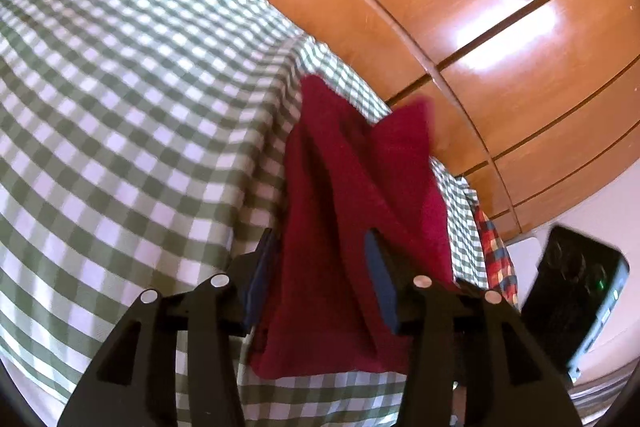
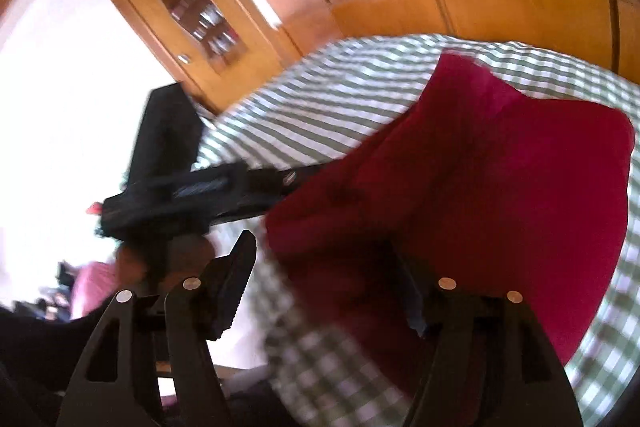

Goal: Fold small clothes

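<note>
My left gripper (image 1: 320,267) has its jaws parted around the soft dark-red cloth garment (image 1: 344,227), pads off the fabric. My right gripper (image 2: 324,291) also stands open, the same garment (image 2: 480,195) lying across the green-and-white checked tablecloth (image 2: 320,107). I judge one fold has just been laid; next I need a fresh pinch on an edge.

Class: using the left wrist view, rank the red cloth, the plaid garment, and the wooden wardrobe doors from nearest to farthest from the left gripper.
1. Red cloth: lies between the fingers of the left gripper, on the checked cover.
2. Plaid garment: off to the right, at the cover's edge.
3. Wooden wardrobe doors: in the background, beyond the cover.
</note>
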Tool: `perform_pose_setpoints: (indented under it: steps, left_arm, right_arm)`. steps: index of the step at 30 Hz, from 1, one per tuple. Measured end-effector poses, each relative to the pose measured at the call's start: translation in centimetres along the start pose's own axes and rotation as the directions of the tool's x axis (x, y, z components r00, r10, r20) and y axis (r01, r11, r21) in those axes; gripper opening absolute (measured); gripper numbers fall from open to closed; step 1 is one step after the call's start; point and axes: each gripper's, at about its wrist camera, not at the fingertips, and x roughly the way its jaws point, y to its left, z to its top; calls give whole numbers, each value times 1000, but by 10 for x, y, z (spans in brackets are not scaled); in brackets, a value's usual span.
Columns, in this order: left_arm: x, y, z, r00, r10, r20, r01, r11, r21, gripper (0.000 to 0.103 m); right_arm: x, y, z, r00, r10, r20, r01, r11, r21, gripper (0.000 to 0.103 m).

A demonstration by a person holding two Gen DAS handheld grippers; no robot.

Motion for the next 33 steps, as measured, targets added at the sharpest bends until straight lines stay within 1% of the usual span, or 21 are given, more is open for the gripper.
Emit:
perform_pose_setpoints:
  steps: [2, 3, 7, 10, 11, 13, 14, 16, 18, 19, 20, 21, 22, 23, 24, 25, 26, 28, 30, 32, 33]
  left_arm:
    - [-6, -3, 7, 1000, -19, 14, 19, 1000, -4, 46]
    - [-10, -4, 10, 999, -32, 20, 32, 999, -5, 49]
    - [-20, -15, 22, 996, -81, 32, 81, 997, 17, 52]
    - [-18, -25, 26, 992, -128, -3, 128, 991, 26, 61]
    - [-13, -32, 27, 993, -114, -28, 115, 992, 46, 62]
    - [-6, -40, 27, 997, -60, -49, 64, 995, 83, 62]
    - [3, -44, 26, 996, -38, -82, 47, 993, 104, 62]
    - [16, -50, 23, 989, -10, -144, 29, 991, 132, 62]
    - [29, -56, 18, 983, 50, -179, -20, 986, 167, 61]
    - [33, -57, 16, 979, 75, -187, -42, 984, 176, 59]
    - [35, -58, 14, 978, 94, -188, -59, 981, 184, 52]
    - [36, -57, 14, 977, 106, -186, -69, 979, 192, 43]
    - [35, -58, 13, 976, 125, -177, -88, 975, 206, 39]
    - [33, -58, 13, 976, 137, -169, -100, 972, 213, 27]
    - [31, -56, 14, 976, 143, -163, -106, 971, 215, 20]
    - [26, -55, 14, 978, 137, -158, -103, 973, 207, 19]
    - [19, -53, 16, 983, 105, -153, -76, 981, 181, 18]
    - [8, -48, 17, 988, 46, -146, -27, 991, 131, 17]
    - [3, -38, 12, 990, 22, -141, -9, 996, 91, 17]
    - [15, -23, -3, 982, 76, -173, -61, 994, 87, 17]
    - [29, -12, -14, 971, 118, -208, -103, 991, 84, 18]
  right_arm:
    - [-21, -3, -10, 1000, 1, 28, -2, 1000, 13, 65]
    - [-31, -6, -16, 999, -14, 37, 13, 1000, 25, 65]
    - [-65, -29, -47, 989, -140, 40, 135, 985, 107, 65]
    - [-82, -45, -68, 974, -223, 32, 215, 963, 163, 65]
    - [-84, -47, -74, 969, -246, 26, 238, 956, 169, 65]
    - [-83, -49, -82, 955, -296, 10, 291, 943, 164, 65]
    - [-82, -49, -86, 951, -309, 3, 305, 940, 155, 65]
    - [-75, -45, -87, 944, -330, -12, 329, 935, 132, 65]
    - [-61, -40, -87, 936, -350, -26, 351, 931, 99, 65]
    - [-55, -38, -88, 932, -362, -35, 363, 928, 85, 65]
    - [-46, -38, -84, 925, -378, -43, 380, 922, 70, 65]
    - [-40, -37, -82, 913, -406, -42, 408, 912, 53, 64]
    - [-36, -37, -80, 903, -427, -39, 429, 903, 40, 53]
    - [-33, -38, -76, 891, -452, -33, 453, 891, 30, 41]
    - [-36, -39, -75, 891, -453, -21, 453, 890, 41, 34]
    - [-42, -40, -74, 895, -445, -7, 445, 894, 56, 26]
    - [-49, -40, -75, 895, -446, 9, 445, 893, 61, 22]
    - [-58, -44, -80, 890, -456, 13, 454, 888, 67, 19]
    - [-58, -53, -86, 896, -444, -12, 443, 892, 94, 18]
    - [-55, -55, -92, 894, -446, -41, 447, 889, 93, 18]
    - [-52, -55, -93, 892, -449, -46, 451, 888, 87, 18]
